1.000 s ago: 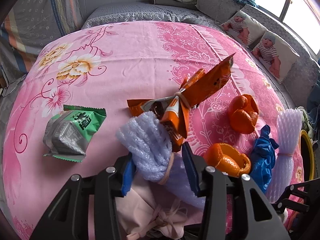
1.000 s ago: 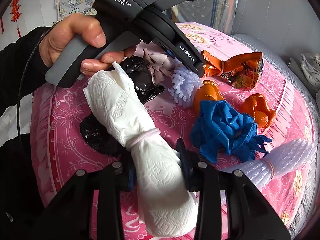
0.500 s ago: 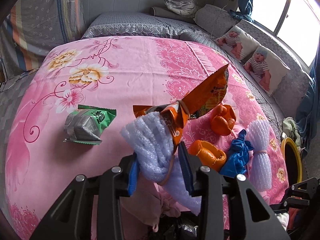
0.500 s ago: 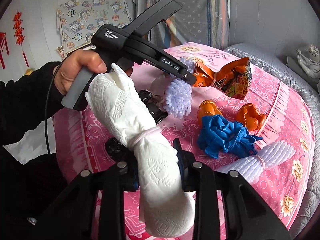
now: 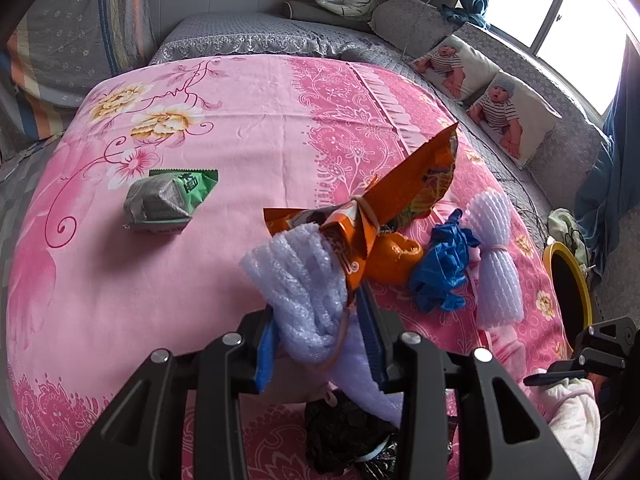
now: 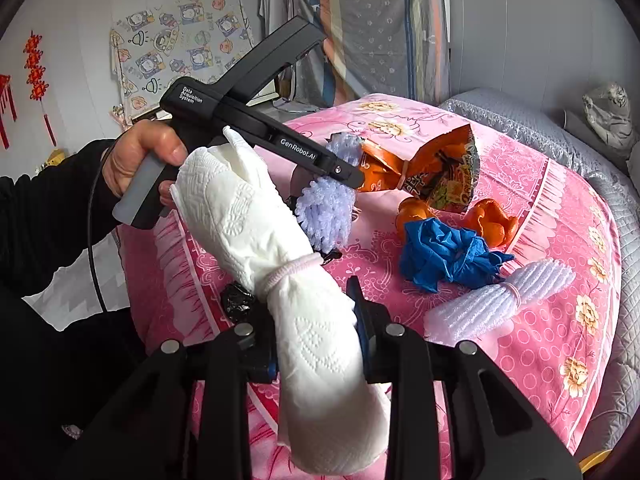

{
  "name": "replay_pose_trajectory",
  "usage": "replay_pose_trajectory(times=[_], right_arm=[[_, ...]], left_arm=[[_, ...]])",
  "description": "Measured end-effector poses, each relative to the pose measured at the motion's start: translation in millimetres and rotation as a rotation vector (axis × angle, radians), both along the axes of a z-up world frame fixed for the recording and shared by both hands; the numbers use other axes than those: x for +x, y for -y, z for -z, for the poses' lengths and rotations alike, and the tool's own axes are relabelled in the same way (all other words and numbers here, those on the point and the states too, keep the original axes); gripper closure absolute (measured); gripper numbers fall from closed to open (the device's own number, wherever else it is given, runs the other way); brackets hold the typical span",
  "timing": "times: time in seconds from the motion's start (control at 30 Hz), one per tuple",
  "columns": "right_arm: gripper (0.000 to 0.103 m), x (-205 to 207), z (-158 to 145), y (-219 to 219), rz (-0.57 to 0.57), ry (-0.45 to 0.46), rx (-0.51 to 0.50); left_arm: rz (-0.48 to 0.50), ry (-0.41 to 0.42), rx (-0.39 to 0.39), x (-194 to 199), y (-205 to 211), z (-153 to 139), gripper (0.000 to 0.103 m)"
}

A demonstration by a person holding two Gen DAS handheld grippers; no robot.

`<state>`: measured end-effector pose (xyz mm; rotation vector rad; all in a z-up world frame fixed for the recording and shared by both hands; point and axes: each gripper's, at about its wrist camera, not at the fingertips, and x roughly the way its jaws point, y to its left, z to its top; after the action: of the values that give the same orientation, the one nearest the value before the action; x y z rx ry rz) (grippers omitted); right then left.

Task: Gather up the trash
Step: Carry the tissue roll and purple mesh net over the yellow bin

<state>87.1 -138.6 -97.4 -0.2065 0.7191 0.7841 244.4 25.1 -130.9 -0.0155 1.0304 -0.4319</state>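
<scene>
- Left wrist view: the left gripper [image 5: 318,338] clamps its blue pads on a lavender foam-net bundle [image 5: 304,288] tied with a rubber band, held above a pink floral bedspread [image 5: 200,288]. Its jaws closed further within the last second and now sit level, pressed on the foam.
- An orange snack wrapper [image 5: 400,200], cinched at its middle by a band, rises just behind the bundle and overlaps it in this view; whether the two touch cannot be told.
- On the bedspread lie a green-and-silver packet [image 5: 168,200] well to the left, an orange peel [image 5: 394,260] beside the wrapper, a crumpled blue glove [image 5: 444,268] and a second foam-net roll [image 5: 494,264] to the right.
- Black plastic bag [image 5: 344,436] shows under the gripper at the frame's bottom edge.
- Right wrist view: the right gripper [image 6: 316,336] grasps a roll of white paper towel [image 6: 280,248] bound by a pink hair tie, its upper end tilted left and clear of the bed. Its jaws also tightened slightly within the last second.
- A person's hand [image 6: 140,160] in a black sleeve holds the left gripper's handle, the foam bundle hanging from its tip above the bed.
- Two orange peels, the blue glove and the white foam roll lie near one another on the spread to the right.
</scene>
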Motion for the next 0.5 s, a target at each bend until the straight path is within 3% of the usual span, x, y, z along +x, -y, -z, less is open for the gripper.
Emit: replay_pose_trajectory(times=[0.5], right_arm=[[0.077,-12,-9,32,0.079,0.034,0.054]], left_arm=[[-0.049,-0.006,0.056,-38,-35,6,0.064]])
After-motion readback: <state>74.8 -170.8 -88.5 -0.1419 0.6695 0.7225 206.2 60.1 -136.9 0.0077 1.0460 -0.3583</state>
